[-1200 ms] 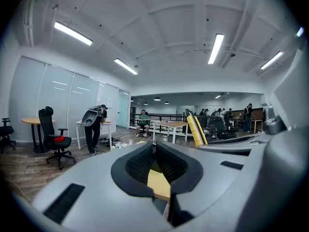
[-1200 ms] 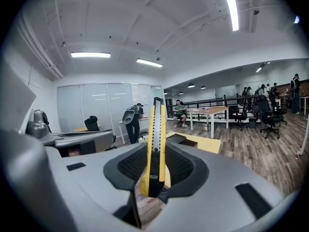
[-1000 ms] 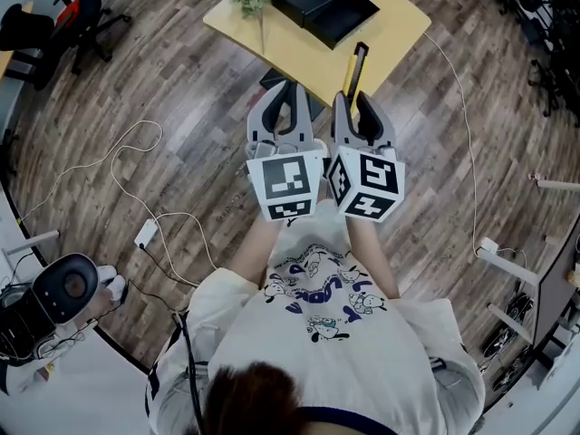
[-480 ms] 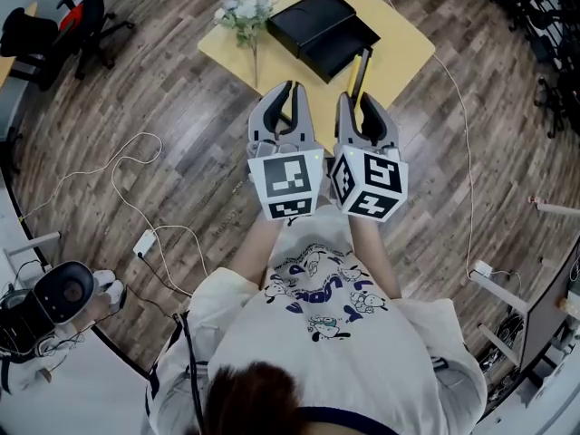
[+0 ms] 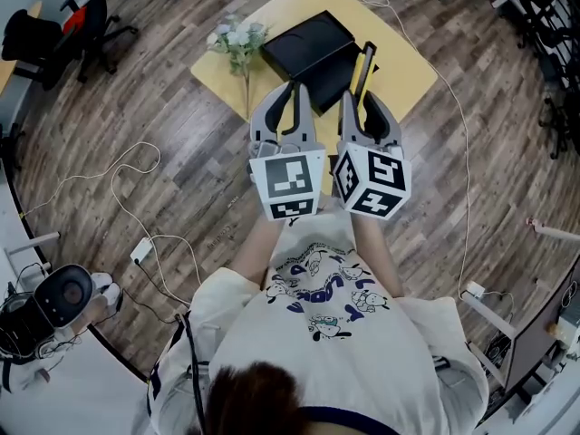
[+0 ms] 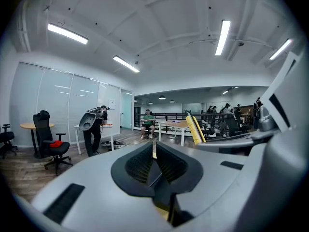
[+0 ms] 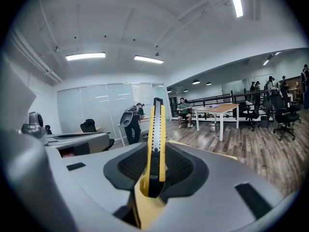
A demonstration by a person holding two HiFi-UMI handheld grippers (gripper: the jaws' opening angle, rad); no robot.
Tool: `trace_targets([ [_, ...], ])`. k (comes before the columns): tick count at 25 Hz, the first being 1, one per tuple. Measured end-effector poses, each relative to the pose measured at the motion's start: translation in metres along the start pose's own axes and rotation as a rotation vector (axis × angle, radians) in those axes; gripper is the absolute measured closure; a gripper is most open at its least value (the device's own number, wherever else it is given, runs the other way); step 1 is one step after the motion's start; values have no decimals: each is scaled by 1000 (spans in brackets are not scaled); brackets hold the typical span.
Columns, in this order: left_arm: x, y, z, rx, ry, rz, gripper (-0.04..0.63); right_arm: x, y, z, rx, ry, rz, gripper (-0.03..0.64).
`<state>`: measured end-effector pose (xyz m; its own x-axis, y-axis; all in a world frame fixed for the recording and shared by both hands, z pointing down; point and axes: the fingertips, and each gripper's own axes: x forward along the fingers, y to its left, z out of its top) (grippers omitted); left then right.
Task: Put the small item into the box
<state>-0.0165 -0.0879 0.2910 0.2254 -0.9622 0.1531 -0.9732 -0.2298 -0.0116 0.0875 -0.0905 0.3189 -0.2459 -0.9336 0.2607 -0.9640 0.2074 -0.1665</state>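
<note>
A black box (image 5: 306, 45) lies on a small yellow table (image 5: 403, 72) ahead of me, its lid part lying beside it. My right gripper (image 5: 362, 98) is shut on a yellow-and-black utility knife (image 5: 364, 65), which sticks forward past the jaws over the table's near edge. In the right gripper view the knife (image 7: 155, 139) stands upright between the pads. Beside it, my left gripper (image 5: 292, 96) is held level, with its jaws closed and nothing between them (image 6: 153, 152). From the left gripper view the knife (image 6: 195, 128) shows to the right.
A spray of pale flowers (image 5: 236, 39) stands at the table's left corner. White cables (image 5: 136, 184) trail over the wooden floor, and another cable (image 5: 458, 125) runs right of the table. An office chair (image 5: 54, 25) is at far left. People and desks fill the room behind.
The table and box have come closer under the grippers. Both grippers now reach over its near edge, with the knife still clamped in the right one.
</note>
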Motion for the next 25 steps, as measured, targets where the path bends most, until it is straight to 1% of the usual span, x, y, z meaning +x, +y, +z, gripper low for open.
trace_targets([
  [5, 24, 3, -7, -5, 31, 9, 561, 21, -12, -2, 12, 28, 2, 495],
  [12, 46, 10, -19, -3, 76, 8, 561, 43, -24, -12, 49, 67, -21, 495],
  [25, 106, 14, -33, -2, 153, -76, 561, 93, -45, -24, 110, 147, -105, 495],
])
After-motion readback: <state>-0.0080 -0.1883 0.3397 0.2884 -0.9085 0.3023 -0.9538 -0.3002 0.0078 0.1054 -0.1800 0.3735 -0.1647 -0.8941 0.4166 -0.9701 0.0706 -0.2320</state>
